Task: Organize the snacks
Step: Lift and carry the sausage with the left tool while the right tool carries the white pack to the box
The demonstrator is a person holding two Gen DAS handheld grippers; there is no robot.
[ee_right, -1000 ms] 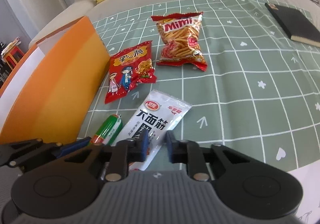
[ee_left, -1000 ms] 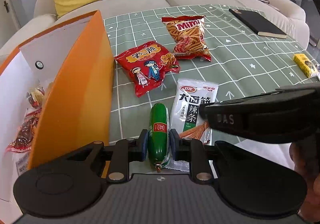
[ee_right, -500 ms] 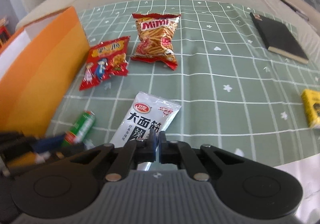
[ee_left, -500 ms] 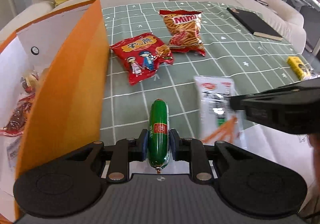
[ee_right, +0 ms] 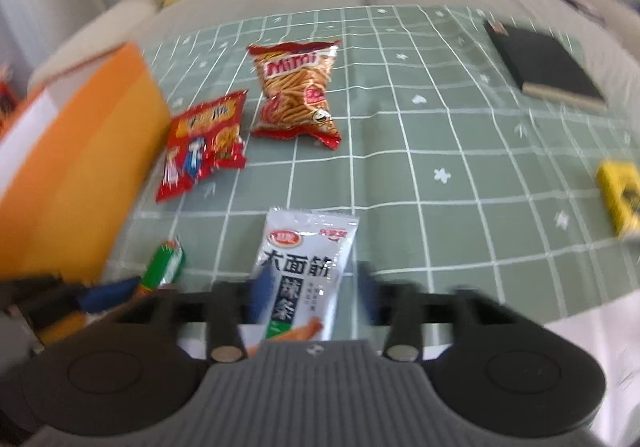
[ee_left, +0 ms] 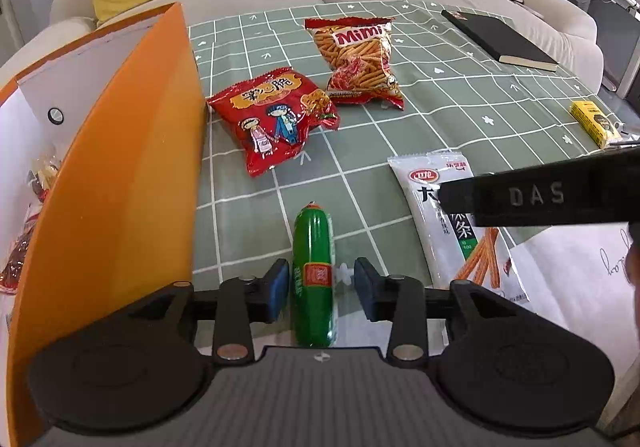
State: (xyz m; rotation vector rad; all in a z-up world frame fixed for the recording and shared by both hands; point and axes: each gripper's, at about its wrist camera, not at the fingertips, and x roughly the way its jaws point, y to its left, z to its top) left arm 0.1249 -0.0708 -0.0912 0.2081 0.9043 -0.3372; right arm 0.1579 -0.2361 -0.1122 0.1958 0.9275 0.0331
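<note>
Low in both frames, each gripper's jaws have just been opening: left gripper (ee_left: 322, 285) around the green sausage (ee_left: 313, 271), right gripper (ee_right: 311, 293) around the white spicy-strip packet (ee_right: 306, 271) (both lying on the tablecloth (ee_left: 420, 119)). Regrasping, then the orange bag (ee_left: 120, 207) at left, seems next.

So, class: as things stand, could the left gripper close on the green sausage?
Probably yes. The left gripper has just been opening, and the green sausage lies on the tablecloth between its parted pads, with nothing blocking it.

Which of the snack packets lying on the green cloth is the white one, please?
The spicy-strip packet, nearest the table's front edge beside the green sausage. The two packets farther back, the cartoon packet and the Mimi bag, are red.
</note>
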